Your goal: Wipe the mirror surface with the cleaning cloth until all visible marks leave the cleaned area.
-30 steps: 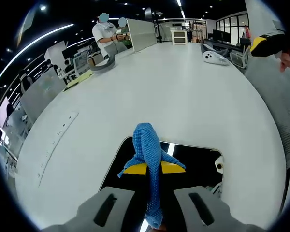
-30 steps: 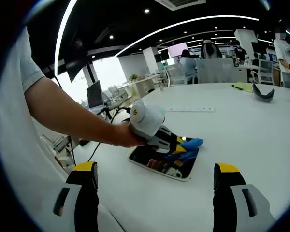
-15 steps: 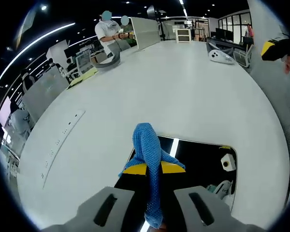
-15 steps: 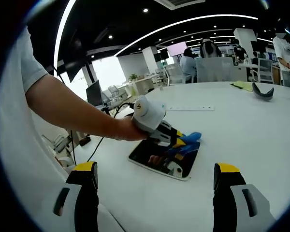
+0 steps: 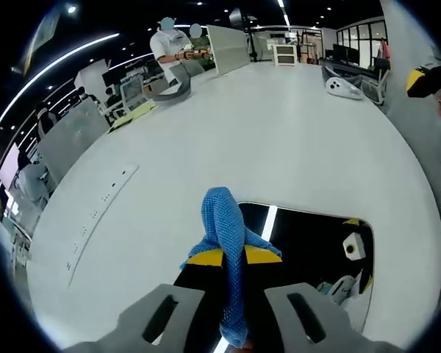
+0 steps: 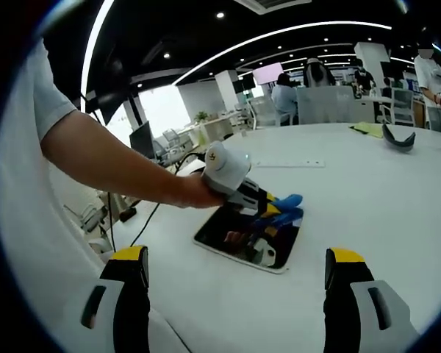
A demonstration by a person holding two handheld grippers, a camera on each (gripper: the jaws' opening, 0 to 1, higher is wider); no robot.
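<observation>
Knitted cloth [image 5: 224,235] slid farther (glossy mirror [image 5: 309,246])

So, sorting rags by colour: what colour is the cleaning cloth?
Blue cleaning cloth, clearest in the left gripper view.

A wide white table [image 5: 279,132] stretches across an open-plan office under a dark ceiling [image 6: 206,29] crossed by long curved light strips [image 6: 279,35] and small spotlights. Grey desk dividers [image 5: 231,45] and office chairs [image 6: 317,72] stand beyond it (people work there). Bright windows [image 6: 165,109] glow behind white columns [image 6: 228,90].
</observation>
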